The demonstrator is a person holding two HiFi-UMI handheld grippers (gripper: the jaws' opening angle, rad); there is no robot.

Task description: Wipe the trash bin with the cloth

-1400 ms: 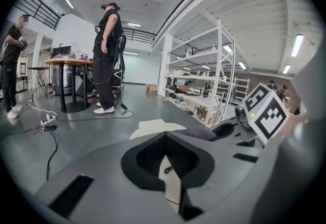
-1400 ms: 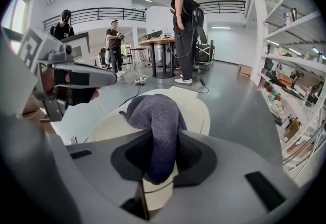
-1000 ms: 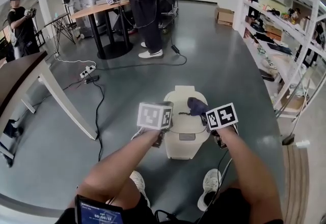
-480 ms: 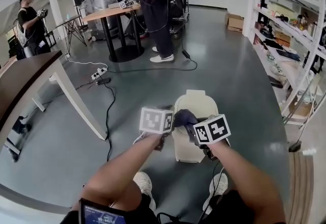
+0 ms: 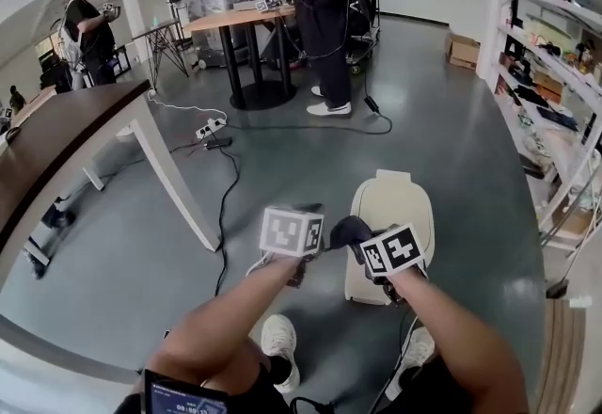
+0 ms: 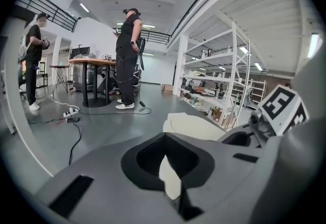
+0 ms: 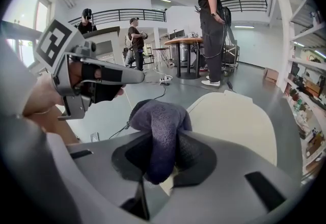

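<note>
The cream trash bin (image 5: 400, 214) stands on the grey floor in front of my feet, its lid closed. My right gripper (image 5: 357, 238) is shut on a dark blue cloth (image 5: 344, 230) at the bin's left edge. In the right gripper view the cloth (image 7: 160, 121) bulges up between the jaws of that gripper (image 7: 160, 162), with the bin lid (image 7: 239, 121) just behind. My left gripper (image 5: 307, 212) hovers left of the bin, close to the cloth. Nothing is held in my left gripper (image 6: 168, 169), whose jaws look shut, and the bin (image 6: 191, 126) lies ahead of it.
A brown table (image 5: 66, 139) with a white leg stands at left, with black cables (image 5: 224, 205) and a power strip (image 5: 209, 129) on the floor. A person (image 5: 324, 17) stands by a round table (image 5: 240, 22) behind. White shelving (image 5: 555, 102) lines the right side.
My right gripper has carried the cloth leftward across the bin lid to its left edge, nearer the left gripper. The head view has shifted, so the bin sits further right.
</note>
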